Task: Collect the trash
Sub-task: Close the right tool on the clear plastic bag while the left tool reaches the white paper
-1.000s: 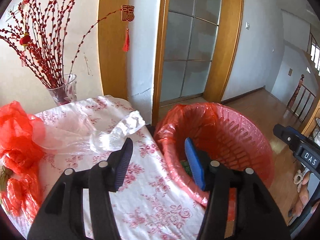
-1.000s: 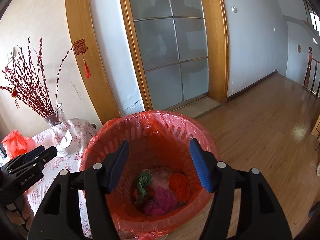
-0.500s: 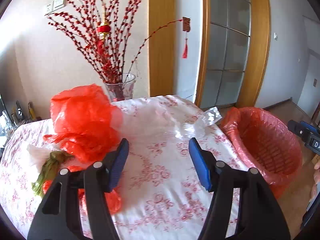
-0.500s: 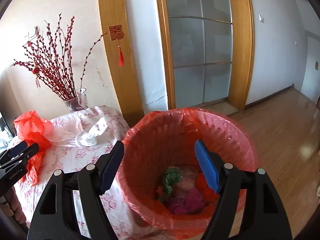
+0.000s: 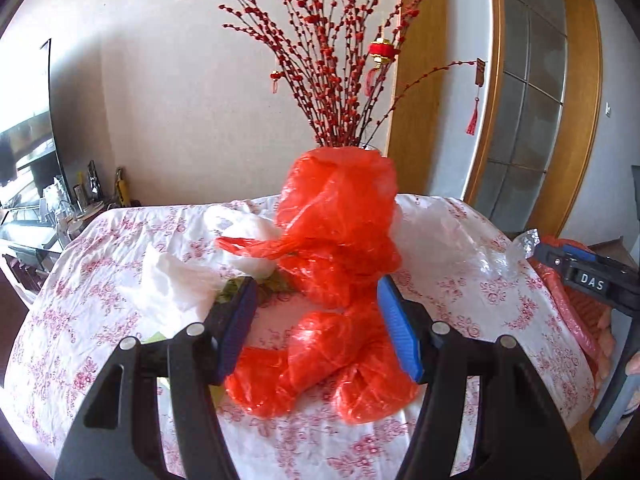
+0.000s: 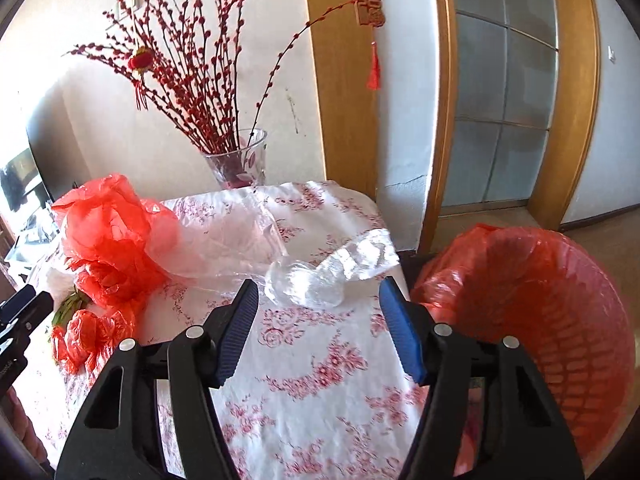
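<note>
Floral tablecloth [image 5: 100, 304] below both grippers, tilted down: left gripper [image 5: 318, 320] fingers apart, right gripper [image 6: 318, 322] fingers closing, empty.

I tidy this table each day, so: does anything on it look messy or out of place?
Yes. Crumpled red plastic bags sprawl mid-table, hiding the base of the vase. White tissue and green scraps lie beside them, and a clear plastic bag trails near the edge by the bin.
</note>
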A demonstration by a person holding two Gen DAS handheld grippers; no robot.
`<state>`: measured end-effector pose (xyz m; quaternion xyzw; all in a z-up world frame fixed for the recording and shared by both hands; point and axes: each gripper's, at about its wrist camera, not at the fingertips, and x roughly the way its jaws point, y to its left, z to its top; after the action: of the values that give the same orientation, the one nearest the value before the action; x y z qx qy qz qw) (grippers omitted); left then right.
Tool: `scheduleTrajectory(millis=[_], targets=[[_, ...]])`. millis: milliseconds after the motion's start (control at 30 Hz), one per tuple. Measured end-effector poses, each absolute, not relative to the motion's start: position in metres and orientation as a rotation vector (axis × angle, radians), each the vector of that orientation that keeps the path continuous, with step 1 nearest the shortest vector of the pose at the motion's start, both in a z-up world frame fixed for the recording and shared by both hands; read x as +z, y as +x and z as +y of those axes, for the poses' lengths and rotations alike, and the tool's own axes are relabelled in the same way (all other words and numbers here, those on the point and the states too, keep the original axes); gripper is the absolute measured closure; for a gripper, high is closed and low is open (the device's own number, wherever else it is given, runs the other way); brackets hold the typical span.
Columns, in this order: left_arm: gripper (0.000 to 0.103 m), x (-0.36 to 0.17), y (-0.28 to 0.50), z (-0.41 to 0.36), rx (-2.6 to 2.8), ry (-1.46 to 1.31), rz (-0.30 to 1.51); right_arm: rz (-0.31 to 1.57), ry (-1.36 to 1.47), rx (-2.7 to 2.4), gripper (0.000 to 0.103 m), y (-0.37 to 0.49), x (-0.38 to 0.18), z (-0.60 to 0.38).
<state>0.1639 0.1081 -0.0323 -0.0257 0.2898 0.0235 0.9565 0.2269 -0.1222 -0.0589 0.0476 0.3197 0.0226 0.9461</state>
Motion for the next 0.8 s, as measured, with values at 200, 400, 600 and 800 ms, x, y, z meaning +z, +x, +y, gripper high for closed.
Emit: scheduleTrajectory(millis=[200,400,600,800], targets=[[0.041,-0.032,0.165,0.141,0.099,-0.066,0.583,0.71,0.056,0.042,0.04,0.267,-0.076,-0.103],[0.041,-0.035,0.166,0.165,0.145,-0.086,0.589,0.808,-0.02,0.027,0.04,0.293,-0.097,-0.093],[0.041,-0.039,0.168,0.185,0.18,-0.105,0.599,0.844,-0.057,0.005,0.058,0.296,-0.105,-0.093],[0.041,-0.046,0.171,0.199,0.209,-0.114,0.626,0.85,-0.032,-0.025,0.084,0.289,-0.102,-0.102]])
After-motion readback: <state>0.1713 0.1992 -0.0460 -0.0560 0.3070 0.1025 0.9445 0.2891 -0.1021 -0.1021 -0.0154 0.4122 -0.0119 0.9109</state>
